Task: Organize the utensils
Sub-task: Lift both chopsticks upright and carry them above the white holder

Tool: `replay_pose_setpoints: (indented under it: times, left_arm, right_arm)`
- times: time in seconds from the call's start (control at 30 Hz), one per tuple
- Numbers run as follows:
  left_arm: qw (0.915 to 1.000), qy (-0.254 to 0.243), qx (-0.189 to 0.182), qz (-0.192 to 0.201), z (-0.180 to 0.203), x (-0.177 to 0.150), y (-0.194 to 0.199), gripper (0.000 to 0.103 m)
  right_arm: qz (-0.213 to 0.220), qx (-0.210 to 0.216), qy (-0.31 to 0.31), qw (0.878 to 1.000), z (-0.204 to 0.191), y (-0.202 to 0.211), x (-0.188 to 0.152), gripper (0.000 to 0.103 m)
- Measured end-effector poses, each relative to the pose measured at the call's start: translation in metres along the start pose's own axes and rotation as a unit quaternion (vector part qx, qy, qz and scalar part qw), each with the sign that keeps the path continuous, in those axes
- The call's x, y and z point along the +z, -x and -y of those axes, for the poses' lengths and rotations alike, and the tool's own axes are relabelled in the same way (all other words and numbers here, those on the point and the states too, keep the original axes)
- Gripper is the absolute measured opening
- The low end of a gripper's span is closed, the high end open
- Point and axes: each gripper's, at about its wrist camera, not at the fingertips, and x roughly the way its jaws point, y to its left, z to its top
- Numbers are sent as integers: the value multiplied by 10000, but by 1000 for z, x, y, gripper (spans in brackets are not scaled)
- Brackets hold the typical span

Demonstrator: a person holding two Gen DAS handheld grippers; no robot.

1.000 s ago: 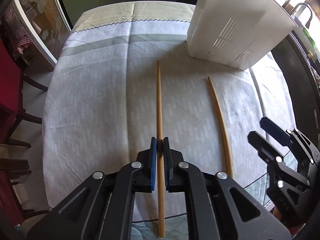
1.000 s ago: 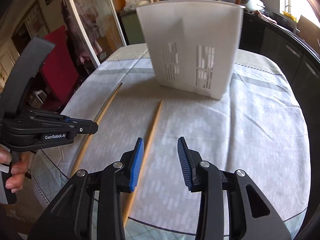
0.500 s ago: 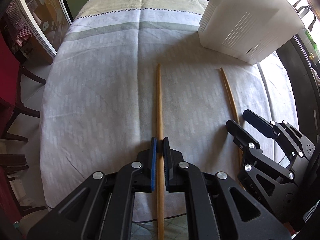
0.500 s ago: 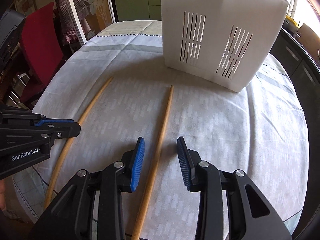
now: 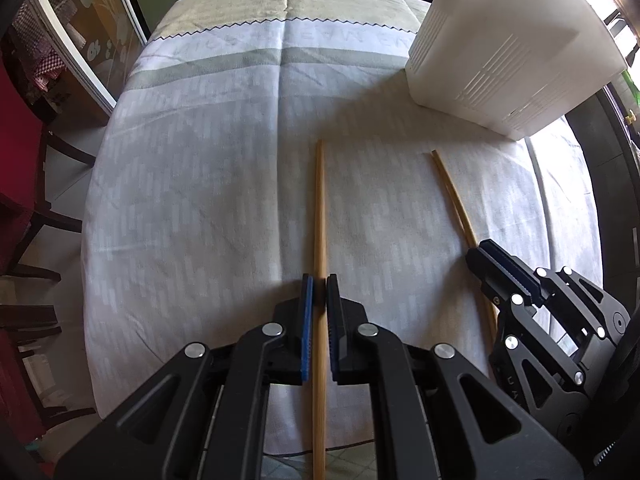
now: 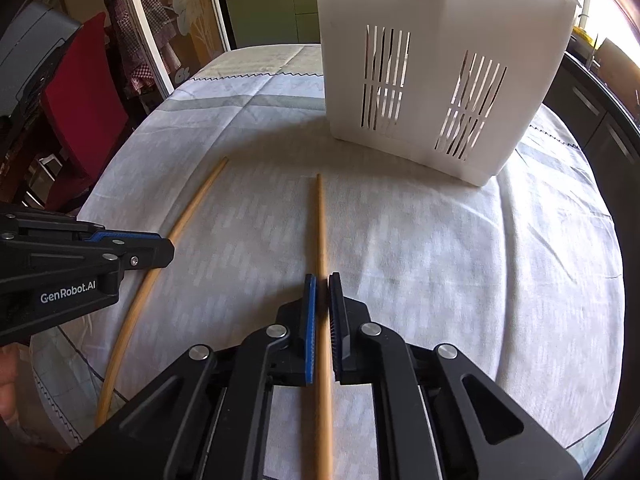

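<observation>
Two long wooden chopsticks are on the clothed table. My left gripper (image 5: 319, 280) is shut on the left chopstick (image 5: 319, 208), which also shows in the right wrist view (image 6: 168, 240). My right gripper (image 6: 322, 280) is shut on the right chopstick (image 6: 322, 224), seen in the left wrist view (image 5: 452, 192) running under that gripper (image 5: 486, 256). The left gripper shows at the left of the right wrist view (image 6: 160, 246). A white slotted utensil holder (image 6: 432, 72) stands upright beyond the chopstick tips, also in the left wrist view (image 5: 504, 52).
A pale patterned tablecloth (image 5: 200, 200) covers the rounded table; its edges drop off at left and near side. A red chair (image 6: 84, 92) stands at the left. Green cabinets (image 6: 276, 8) are behind the table. A dark counter (image 6: 600, 108) runs along the right.
My right gripper has moved left over the right chopstick and closed on it. My left gripper stays shut on its chopstick.
</observation>
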Motion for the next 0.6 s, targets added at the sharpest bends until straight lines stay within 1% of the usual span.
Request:
replay_pose_setpoints:
  times: [0.1,0.17,0.23,0.3,0.43,0.6]
  left_arm:
    - [10000,-13,14,-8,3,7,0,7]
    - [10000,42,-26,-14,2,9,0,6]
    - [9999,73,-45,61,0,11,3,6]
    - [9997,66,-68,233,-2,11,13,6]
    - [9975,22,-136,694,-4,9,46,6]
    - [9922,-156,-204,1221,4,-6,88,6]
  right_arm:
    - [1,123,-78,9999,5,1,1,7]
    - [54,180,-133,9997,10,5,1,7]
    - [151,270,-198,9993,15,14,1,7]
    - [285,322,-253,9988,20,25,0,7]
    - [649,469,-370,9961,30,55,0,7]
    - [1141,596,-434,9907,39,98,-3,7]
